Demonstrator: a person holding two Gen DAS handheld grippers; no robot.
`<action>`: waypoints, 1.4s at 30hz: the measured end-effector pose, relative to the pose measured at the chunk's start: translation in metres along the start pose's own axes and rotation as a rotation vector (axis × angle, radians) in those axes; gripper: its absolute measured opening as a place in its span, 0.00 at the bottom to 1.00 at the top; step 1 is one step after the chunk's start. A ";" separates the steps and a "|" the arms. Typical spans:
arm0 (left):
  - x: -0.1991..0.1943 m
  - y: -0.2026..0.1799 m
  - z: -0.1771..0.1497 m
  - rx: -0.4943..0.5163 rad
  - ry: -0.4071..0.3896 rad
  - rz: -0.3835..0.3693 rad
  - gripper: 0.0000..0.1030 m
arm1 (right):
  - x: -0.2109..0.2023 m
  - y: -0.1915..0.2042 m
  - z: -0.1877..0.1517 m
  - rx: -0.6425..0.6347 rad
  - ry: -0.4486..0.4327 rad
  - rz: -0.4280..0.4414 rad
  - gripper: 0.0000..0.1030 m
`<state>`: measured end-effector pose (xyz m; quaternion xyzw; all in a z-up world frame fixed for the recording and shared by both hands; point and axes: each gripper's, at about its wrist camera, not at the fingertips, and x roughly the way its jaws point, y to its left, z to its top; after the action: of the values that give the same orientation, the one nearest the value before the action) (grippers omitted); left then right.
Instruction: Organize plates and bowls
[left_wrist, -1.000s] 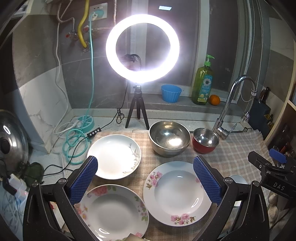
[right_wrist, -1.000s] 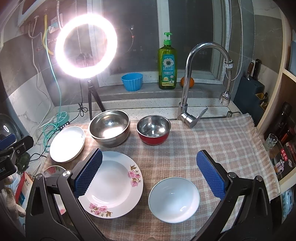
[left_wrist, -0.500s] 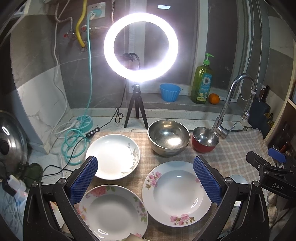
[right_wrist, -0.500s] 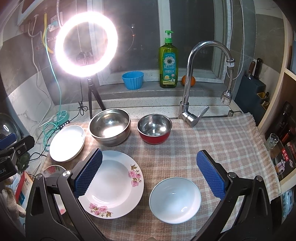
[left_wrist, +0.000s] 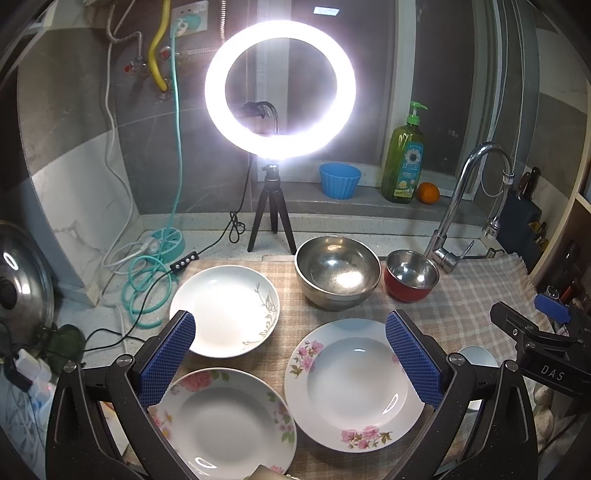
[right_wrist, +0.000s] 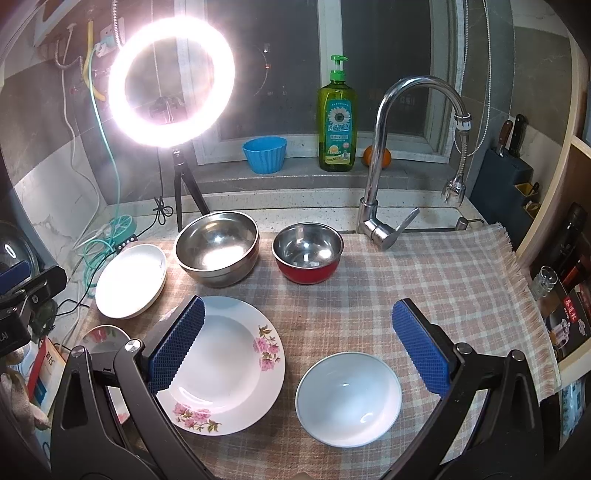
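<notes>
1. The left gripper (left_wrist: 290, 354) hangs above the near side of the checked cloth (right_wrist: 424, 273) with its fingers spread wide and nothing between the blue pads. It sits over the gap between two plates, which suggests no plate has been picked yet.
2. The right gripper (right_wrist: 299, 345) is likewise wide open and empty, held above the white bowl (right_wrist: 349, 398) and the flowered plate (right_wrist: 225, 365).
3. Three plates lie flat and apart on the left half of the cloth: the flowered plate with pink blooms, a second flowered plate (left_wrist: 225, 421) nearest the left gripper, and a white plate with a grey sprig (left_wrist: 223, 310) further back. None is stacked, so the sorting seems not yet begun.
4. The bowls are spread out too: a large steel bowl (right_wrist: 217, 253) and a red bowl with a steel inside (right_wrist: 308, 253) stand side by side at the back, near the tap (right_wrist: 380, 155); the white bowl sits alone at the front.
5. The layout favours a split: plates under the left gripper, bowls under the right. Likely the plates will be piled together and the bowls nested by size.
6. The glazed rims look slippery, so a firm pinch on an edge seems needed.
</notes>
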<state>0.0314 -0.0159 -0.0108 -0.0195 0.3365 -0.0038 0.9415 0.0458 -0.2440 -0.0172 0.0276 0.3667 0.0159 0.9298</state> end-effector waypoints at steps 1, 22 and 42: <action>0.000 0.000 0.000 -0.001 0.001 -0.001 0.99 | 0.000 0.000 0.000 0.000 0.001 0.000 1.00; 0.025 0.046 -0.014 -0.096 0.119 -0.028 0.77 | 0.040 -0.023 0.017 0.017 0.151 0.160 0.74; 0.050 0.041 -0.058 -0.247 0.325 -0.172 0.27 | 0.118 -0.020 0.010 -0.052 0.475 0.390 0.36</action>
<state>0.0332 0.0219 -0.0893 -0.1624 0.4789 -0.0459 0.8615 0.1392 -0.2582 -0.0920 0.0692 0.5610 0.2094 0.7979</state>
